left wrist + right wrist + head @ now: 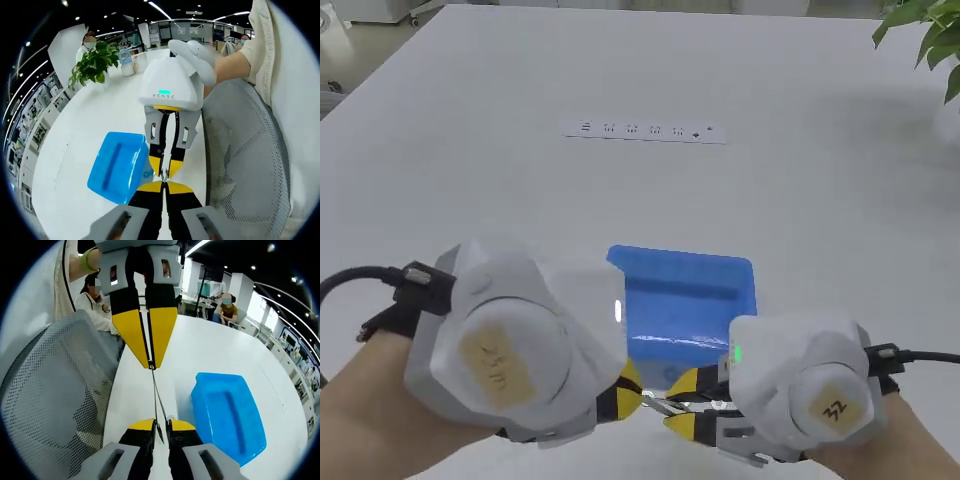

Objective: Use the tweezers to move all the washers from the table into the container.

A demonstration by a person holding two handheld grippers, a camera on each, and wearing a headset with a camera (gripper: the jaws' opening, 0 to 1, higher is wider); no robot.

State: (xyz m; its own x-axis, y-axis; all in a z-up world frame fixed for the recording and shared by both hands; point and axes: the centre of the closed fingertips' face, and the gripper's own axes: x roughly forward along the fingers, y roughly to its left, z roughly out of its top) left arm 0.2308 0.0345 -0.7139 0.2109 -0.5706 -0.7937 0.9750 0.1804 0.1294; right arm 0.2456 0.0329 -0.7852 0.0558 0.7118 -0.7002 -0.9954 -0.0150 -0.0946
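Left gripper and right gripper both pinched tight on our tweezers (container just beside them); if we release sloppily, tweezers probably twist or drop.

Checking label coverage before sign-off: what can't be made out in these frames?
Washers: head view, the left gripper and right gripper cover the near table; whereabouts cannot be told.
Tweezers tips: right gripper view, pinched inside the left gripper's tongs.
Blue container contents: head view, near end behind the grippers; anything washer-sized too small to tell.
Power strip markings: head view, too small.
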